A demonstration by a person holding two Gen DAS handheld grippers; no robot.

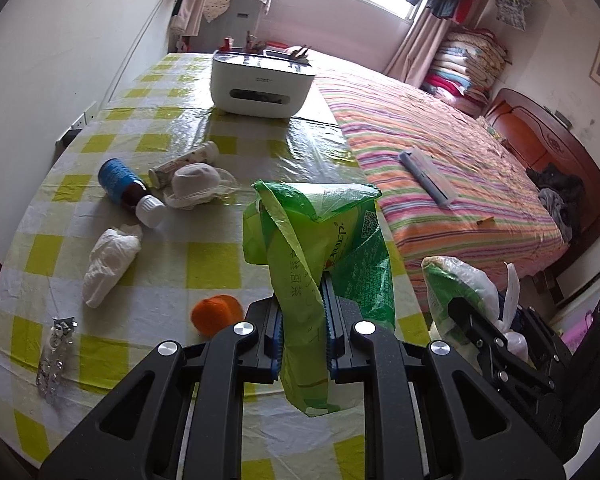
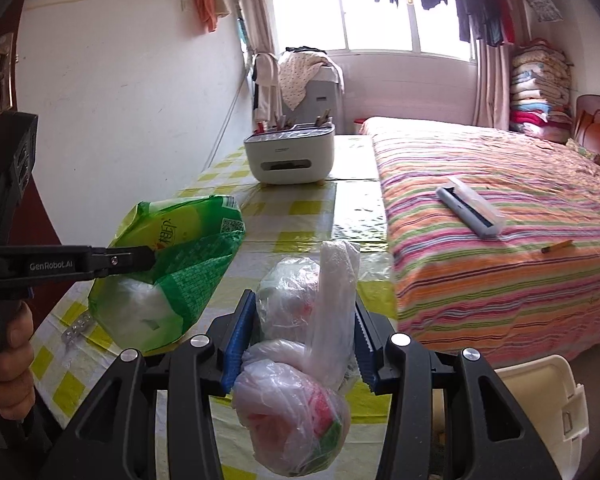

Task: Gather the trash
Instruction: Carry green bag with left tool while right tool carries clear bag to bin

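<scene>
My left gripper (image 1: pixel 303 316) is shut on a green plastic bag (image 1: pixel 320 248) and holds it above the checked table (image 1: pixel 204 264); the bag also shows in the right wrist view (image 2: pixel 172 272), pinched by the left fingers (image 2: pixel 140 259). My right gripper (image 2: pixel 304 340) is shut on a clear knotted trash bag (image 2: pixel 296 392), which also shows in the left wrist view (image 1: pixel 468 284). Loose on the table lie a crumpled white tissue (image 1: pixel 108 264), an orange ball (image 1: pixel 216 314), a brown bottle with a blue label (image 1: pixel 126 188), a white mask (image 1: pixel 194 186), a tube (image 1: pixel 184 164) and a foil blister strip (image 1: pixel 56 352).
A white box-shaped appliance (image 1: pixel 260 84) stands at the table's far end. A bed with a striped cover (image 2: pixel 500 220) lies along the table's right side, with a grey lint roller (image 2: pixel 470 212) on it. A white bin (image 2: pixel 540 396) stands on the floor at lower right.
</scene>
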